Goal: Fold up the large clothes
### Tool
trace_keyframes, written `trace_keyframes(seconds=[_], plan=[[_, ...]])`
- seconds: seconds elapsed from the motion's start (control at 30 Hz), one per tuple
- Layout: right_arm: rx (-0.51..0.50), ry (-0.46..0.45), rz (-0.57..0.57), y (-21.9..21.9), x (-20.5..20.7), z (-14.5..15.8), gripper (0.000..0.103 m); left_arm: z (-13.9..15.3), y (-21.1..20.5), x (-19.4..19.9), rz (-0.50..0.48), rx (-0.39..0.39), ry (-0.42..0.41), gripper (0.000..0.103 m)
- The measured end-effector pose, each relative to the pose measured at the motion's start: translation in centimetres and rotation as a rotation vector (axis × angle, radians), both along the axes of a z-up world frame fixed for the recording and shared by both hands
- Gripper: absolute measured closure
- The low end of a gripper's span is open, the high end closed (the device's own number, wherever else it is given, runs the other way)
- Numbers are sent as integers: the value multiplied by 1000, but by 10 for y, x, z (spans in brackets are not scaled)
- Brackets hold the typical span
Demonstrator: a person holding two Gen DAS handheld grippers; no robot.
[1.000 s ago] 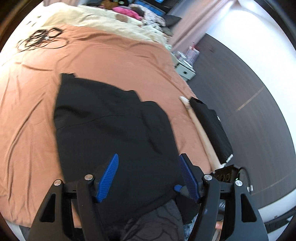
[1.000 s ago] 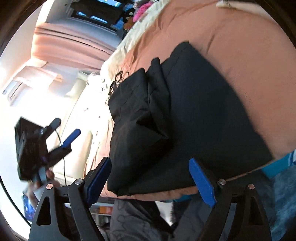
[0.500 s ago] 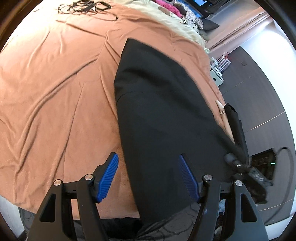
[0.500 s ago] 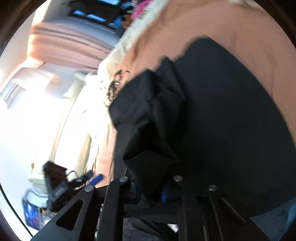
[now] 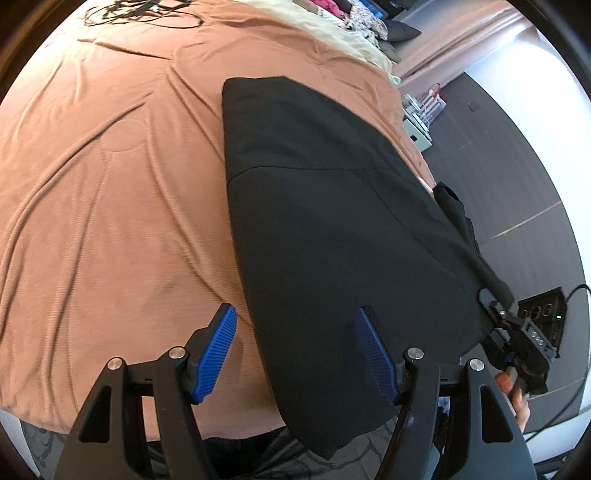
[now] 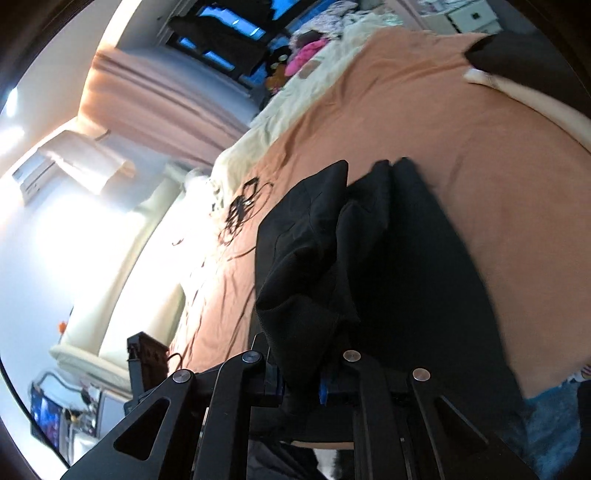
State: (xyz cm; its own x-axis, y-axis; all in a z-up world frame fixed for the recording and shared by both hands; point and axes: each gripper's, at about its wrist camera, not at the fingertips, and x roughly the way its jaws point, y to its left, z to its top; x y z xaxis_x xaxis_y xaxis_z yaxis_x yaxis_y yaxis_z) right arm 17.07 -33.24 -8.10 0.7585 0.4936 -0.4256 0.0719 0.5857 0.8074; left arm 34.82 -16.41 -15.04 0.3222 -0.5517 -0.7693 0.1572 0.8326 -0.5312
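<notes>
A large black garment (image 5: pixel 325 229) lies on the brown bedsheet (image 5: pixel 110 192), its near end hanging over the bed's front edge. My left gripper (image 5: pixel 295 354) is open and empty, just above the garment's near left edge. My right gripper (image 6: pixel 301 384) is shut on a bunched fold of the black garment (image 6: pixel 306 280) and holds it lifted above the rest of the cloth. In the left wrist view the right gripper (image 5: pixel 517 336) shows at the garment's right edge, pulling a strip of cloth taut.
A tangle of black cables (image 5: pixel 136 9) lies at the far side of the bed, also in the right wrist view (image 6: pixel 240 210). A cream blanket (image 6: pixel 295 96) and clothes pile lie at the bed's head. A small white cabinet (image 5: pixel 417 129) stands on dark floor to the right.
My right gripper closed on the garment's edge and lifted it. My left gripper moved over the garment's left edge and stayed open. The garment now lies folded narrower.
</notes>
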Motion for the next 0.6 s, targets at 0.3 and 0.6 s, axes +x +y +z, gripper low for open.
trace_keyframes(seconds=[0.3,0.6], plan=[[80,69,-45,-19,-27,-47,90,2,-26,7,-39,37,-18,35],[92,116,-97,-24,-48,-77,91,-20,-39,-1,-65,43,30,47]])
